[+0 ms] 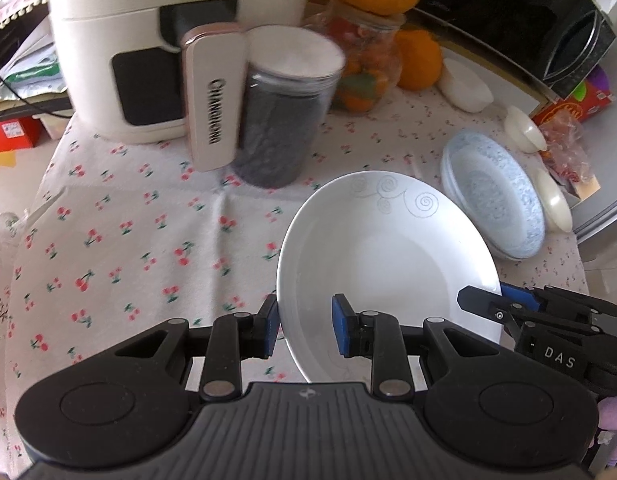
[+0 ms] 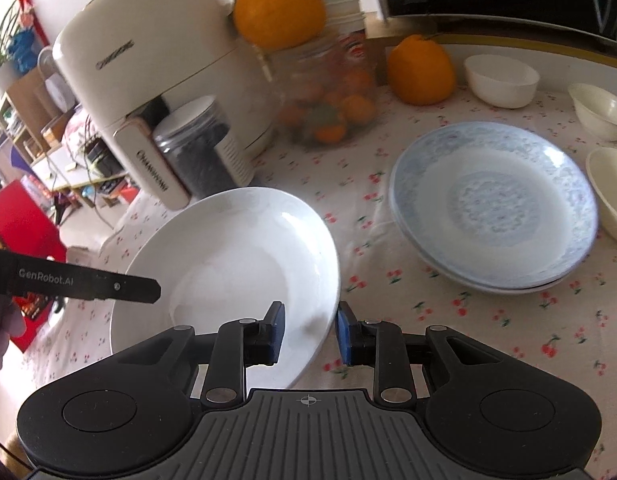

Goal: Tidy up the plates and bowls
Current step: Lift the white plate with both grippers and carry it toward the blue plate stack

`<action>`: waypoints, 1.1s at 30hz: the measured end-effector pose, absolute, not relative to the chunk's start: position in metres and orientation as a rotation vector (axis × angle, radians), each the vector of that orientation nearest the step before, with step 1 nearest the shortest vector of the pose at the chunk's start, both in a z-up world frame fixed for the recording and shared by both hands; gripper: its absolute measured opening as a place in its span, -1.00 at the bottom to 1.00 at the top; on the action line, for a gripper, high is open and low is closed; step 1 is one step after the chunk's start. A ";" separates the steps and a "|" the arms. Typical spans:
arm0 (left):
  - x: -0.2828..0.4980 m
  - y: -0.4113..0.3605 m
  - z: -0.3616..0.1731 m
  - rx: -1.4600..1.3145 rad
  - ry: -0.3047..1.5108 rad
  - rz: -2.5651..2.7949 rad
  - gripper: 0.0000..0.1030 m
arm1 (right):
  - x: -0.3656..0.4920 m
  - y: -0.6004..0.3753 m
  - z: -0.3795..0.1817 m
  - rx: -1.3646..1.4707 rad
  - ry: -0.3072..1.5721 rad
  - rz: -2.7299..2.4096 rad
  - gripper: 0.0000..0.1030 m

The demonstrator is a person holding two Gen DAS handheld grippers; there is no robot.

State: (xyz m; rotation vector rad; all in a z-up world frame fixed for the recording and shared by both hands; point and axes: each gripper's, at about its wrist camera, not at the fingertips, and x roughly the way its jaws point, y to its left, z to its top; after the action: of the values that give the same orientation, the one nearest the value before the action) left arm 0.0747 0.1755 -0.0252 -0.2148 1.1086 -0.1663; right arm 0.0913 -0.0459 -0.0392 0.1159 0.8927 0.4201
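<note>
Both claws on the white plate (image 1: 388, 276), lifted clear of the desk (image 1: 128, 240) and tilted. Left claw (image 1: 306, 326) is clamped on the plate's near-left rim, one blue pad inside the well, the other outside under the edge. Right claw (image 2: 310, 330) is clamped on the plate's right rim the same way, rim running between its pads. In the left wrist view the right claw shows at the plate's right edge; in the right wrist view one left finger (image 2: 108, 286) crosses the plate's left side.

Stack of blue patterned plates (image 2: 496, 204) sits on the cherry-print cloth just right of the white plate, apart from it. Small cream bowls (image 2: 600, 110) lie further right, a white bowl (image 2: 502, 76) at the far side next to an orange (image 2: 420, 68). Far left: white air fryer (image 1: 148, 40), dark-filled jar (image 1: 284, 112) touching its handle, glass jar of fruit (image 1: 364, 60) behind
</note>
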 end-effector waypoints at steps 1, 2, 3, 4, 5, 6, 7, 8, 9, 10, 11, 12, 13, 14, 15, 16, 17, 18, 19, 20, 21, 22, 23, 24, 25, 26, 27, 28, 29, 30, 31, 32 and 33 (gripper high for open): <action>0.076 0.172 -0.024 -0.214 1.107 -0.168 -0.52 | 0.092 -0.049 -0.038 0.122 0.890 0.416 -0.48; 0.078 0.169 -0.024 -0.212 1.106 -0.170 -0.52 | 0.093 -0.052 -0.037 0.128 0.887 0.411 -0.48; 0.080 0.165 -0.023 -0.211 1.104 -0.173 -0.52 | 0.094 -0.056 -0.036 0.133 0.884 0.405 -0.48; 0.082 0.162 -0.023 -0.210 1.102 -0.176 -0.52 | 0.095 -0.060 -0.035 0.138 0.881 0.401 -0.48; 0.083 0.158 -0.021 -0.209 1.101 -0.178 -0.52 | 0.097 -0.064 -0.033 0.144 0.878 0.397 -0.48; 0.085 0.154 -0.021 -0.208 1.100 -0.180 -0.52 | 0.098 -0.068 -0.032 0.150 0.875 0.391 -0.48; 0.086 0.151 -0.020 -0.207 1.099 -0.183 -0.52 | 0.100 -0.072 -0.031 0.155 0.872 0.387 -0.48; 0.088 0.148 -0.019 -0.206 1.099 -0.185 -0.52 | 0.101 -0.076 -0.030 0.160 0.868 0.382 -0.48; 0.090 0.144 -0.019 -0.205 1.099 -0.187 -0.52 | 0.103 -0.079 -0.029 0.164 0.864 0.378 -0.48; 0.091 0.140 -0.019 -0.206 1.099 -0.190 -0.52 | 0.104 -0.083 -0.028 0.168 0.861 0.372 -0.48; 0.093 0.137 -0.019 -0.207 1.099 -0.193 -0.52 | 0.105 -0.087 -0.026 0.173 0.857 0.367 -0.48; 0.095 0.133 -0.019 -0.209 1.099 -0.196 -0.52 | 0.107 -0.090 -0.026 0.177 0.855 0.363 -0.48; 0.096 0.130 -0.019 -0.211 1.099 -0.198 -0.52 | 0.108 -0.094 -0.025 0.181 0.852 0.357 -0.48; 0.098 0.127 -0.019 -0.213 1.098 -0.200 -0.52 | 0.109 -0.098 -0.024 0.185 0.850 0.351 -0.48; 0.099 0.123 -0.019 -0.215 1.096 -0.202 -0.52 | 0.111 -0.102 -0.024 0.188 0.847 0.346 -0.48; 0.101 0.120 -0.019 -0.216 1.093 -0.203 -0.52 | 0.112 -0.105 -0.023 0.191 0.845 0.340 -0.48; 0.102 0.116 -0.019 -0.217 1.090 -0.202 -0.52 | 0.113 -0.109 -0.023 0.195 0.843 0.333 -0.48; 0.104 0.112 -0.019 -0.218 1.086 -0.201 -0.52 | 0.114 -0.112 -0.022 0.197 0.841 0.328 -0.48; 0.105 0.109 -0.018 -0.220 1.082 -0.200 -0.52 | 0.116 -0.115 -0.022 0.199 0.840 0.321 -0.48; 0.107 0.105 -0.018 -0.223 1.079 -0.200 -0.52 | 0.117 -0.119 -0.022 0.202 0.839 0.315 -0.48; 0.109 0.102 -0.018 -0.228 1.076 -0.201 -0.52 | 0.119 -0.122 -0.022 0.206 0.838 0.308 -0.48; 0.110 0.099 -0.018 -0.233 1.073 -0.202 -0.52 | 0.121 -0.126 -0.022 0.211 0.838 0.300 -0.48; 0.112 0.095 -0.018 -0.237 1.071 -0.202 -0.52 | 0.122 -0.129 -0.022 0.217 0.838 0.293 -0.48; 0.114 0.092 -0.018 -0.240 1.070 -0.203 -0.52 | 0.124 -0.133 -0.021 0.224 0.838 0.284 -0.48; 0.115 0.089 -0.019 -0.242 1.069 -0.203 -0.52 | 0.125 -0.137 -0.021 0.230 0.837 0.278 -0.48; 0.117 0.086 -0.019 -0.245 1.068 -0.203 -0.52 | 0.127 -0.141 -0.021 0.236 0.837 0.270 -0.48; 0.119 0.083 -0.020 -0.250 1.068 -0.203 -0.52 | 0.128 -0.144 -0.021 0.241 0.836 0.263 -0.48; 0.120 0.080 -0.020 -0.255 1.067 -0.203 -0.53 | 0.129 -0.148 -0.021 0.245 0.834 0.255 -0.48; 0.122 0.078 -0.021 -0.260 1.066 -0.203 -0.53 | 0.130 -0.151 -0.021 0.250 0.832 0.247 -0.48; 0.124 0.074 -0.021 -0.264 1.064 -0.203 -0.53 | 0.131 -0.154 -0.022 0.254 0.831 0.240 -0.48; 0.125 0.072 -0.022 -0.267 1.063 -0.203 -0.53 | 0.133 -0.157 -0.022 0.259 0.830 0.231 -0.48; 0.127 0.069 -0.022 -0.269 1.062 -0.202 -0.53 | 0.134 -0.160 -0.022 0.264 0.828 0.224 -0.48; 0.129 0.065 -0.023 -0.270 1.061 -0.202 -0.53 | 0.135 -0.164 -0.023 0.269 0.827 0.216 -0.48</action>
State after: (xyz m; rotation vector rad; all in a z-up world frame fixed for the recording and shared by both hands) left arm 0.1289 0.0654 -0.0234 -0.2698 1.0608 -0.2018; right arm 0.1350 -0.1635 -0.0226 0.2686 0.8267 0.2159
